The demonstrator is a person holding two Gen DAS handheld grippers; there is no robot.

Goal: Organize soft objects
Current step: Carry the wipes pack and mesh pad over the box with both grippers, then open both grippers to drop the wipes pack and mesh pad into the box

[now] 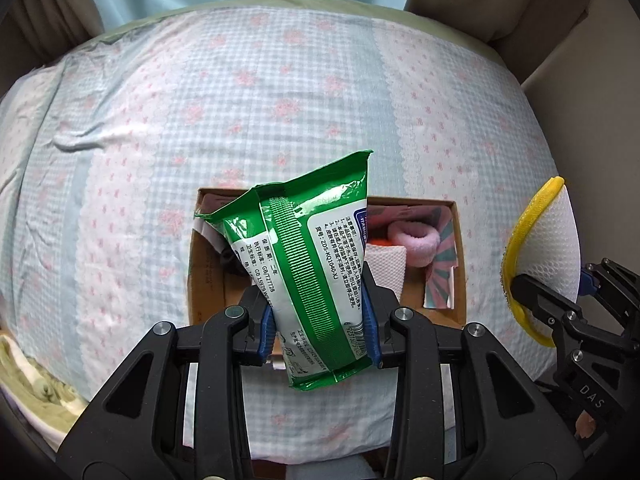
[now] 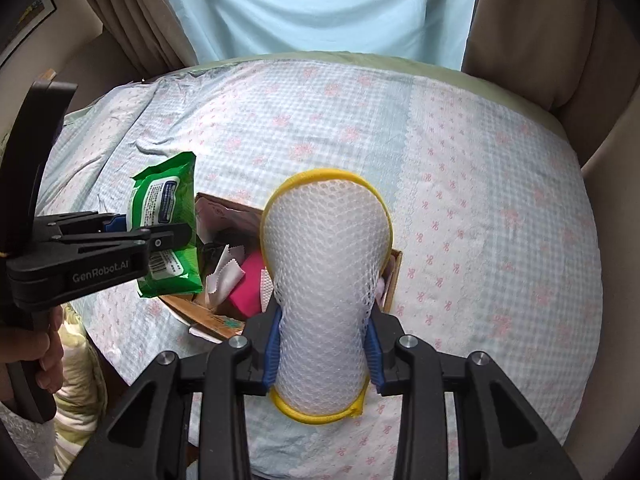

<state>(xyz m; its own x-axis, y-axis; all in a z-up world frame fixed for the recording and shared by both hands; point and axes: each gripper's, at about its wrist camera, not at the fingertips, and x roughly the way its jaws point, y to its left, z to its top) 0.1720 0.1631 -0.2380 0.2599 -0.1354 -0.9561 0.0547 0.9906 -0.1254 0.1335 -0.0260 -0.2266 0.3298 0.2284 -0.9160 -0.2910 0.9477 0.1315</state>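
Observation:
My left gripper point(image 1: 318, 328) is shut on a green wet-wipe pack point(image 1: 304, 256), held upright over an open cardboard box point(image 1: 460, 264) on the bed. The same pack point(image 2: 166, 216) and left gripper point(image 2: 160, 240) show at the left of the right wrist view. My right gripper point(image 2: 322, 344) is shut on a white mesh sponge with a yellow rim point(image 2: 326, 264), above the box's point(image 2: 394, 276) right side. In the left wrist view that sponge point(image 1: 548, 240) and the right gripper point(image 1: 560, 292) hang at the right edge. The box holds a pink fluffy ring point(image 1: 414, 240), white tissue point(image 1: 386, 268) and a pink block point(image 2: 250, 284).
The bed has a blue checked sheet with pink flowers point(image 1: 280, 100). A light blue curtain point(image 2: 320, 4) and beige drapes point(image 2: 532, 20) hang beyond its far edge. A pale green blanket point(image 1: 36, 384) lies at the lower left. A hand point(image 2: 44, 352) grips the left tool's handle.

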